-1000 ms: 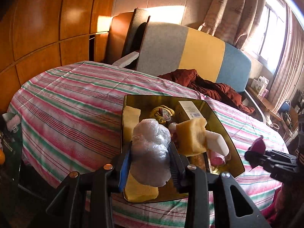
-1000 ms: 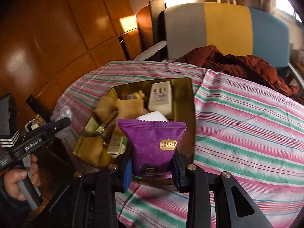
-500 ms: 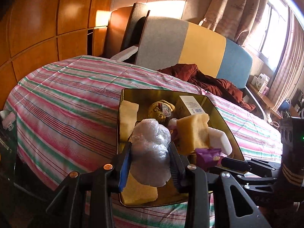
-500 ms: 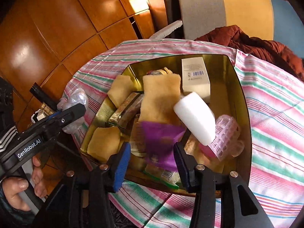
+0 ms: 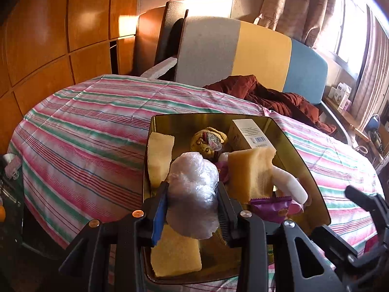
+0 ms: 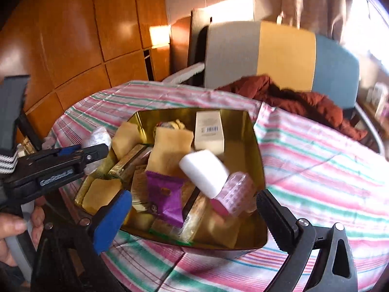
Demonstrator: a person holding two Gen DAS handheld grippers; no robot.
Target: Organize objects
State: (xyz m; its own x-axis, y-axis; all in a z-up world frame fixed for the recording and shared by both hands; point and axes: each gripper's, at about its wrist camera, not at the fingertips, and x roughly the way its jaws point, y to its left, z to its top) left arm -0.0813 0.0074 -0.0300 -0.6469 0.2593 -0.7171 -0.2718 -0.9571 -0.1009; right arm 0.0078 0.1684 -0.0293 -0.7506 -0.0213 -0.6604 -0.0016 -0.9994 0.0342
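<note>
A gold tin (image 5: pixel 294 146) stands on the striped table, packed with yellow sponges (image 5: pixel 250 172), a barcoded box (image 6: pixel 210 131), a white block (image 6: pixel 204 170) and a pink roller (image 6: pixel 234 194). My left gripper (image 5: pixel 192 189) is shut on a crumpled clear plastic bag (image 5: pixel 194 194), held over the tin's near left part. In the right wrist view that left gripper (image 6: pixel 97 149) comes in from the left with the bag (image 6: pixel 97 136). My right gripper (image 6: pixel 193 196) hangs over the tin's near edge, its jaws opening wide and gripping nothing. The purple snack packet (image 6: pixel 165 194) lies in the tin below them.
A striped cloth (image 5: pixel 85 126) covers the round table. Behind it stands a chair with a grey, yellow and blue back (image 5: pixel 255 56), with a red-brown garment (image 5: pixel 274 97) draped on the seat. Wooden wall panels (image 5: pixel 48 36) are on the left. A hand (image 6: pixel 14 228) holds the left gripper's handle.
The right gripper moved over the tin, spread its jaws and let go of the purple packet, which now lies in the tin. The left gripper, still holding the bag, edged closer to the tin.
</note>
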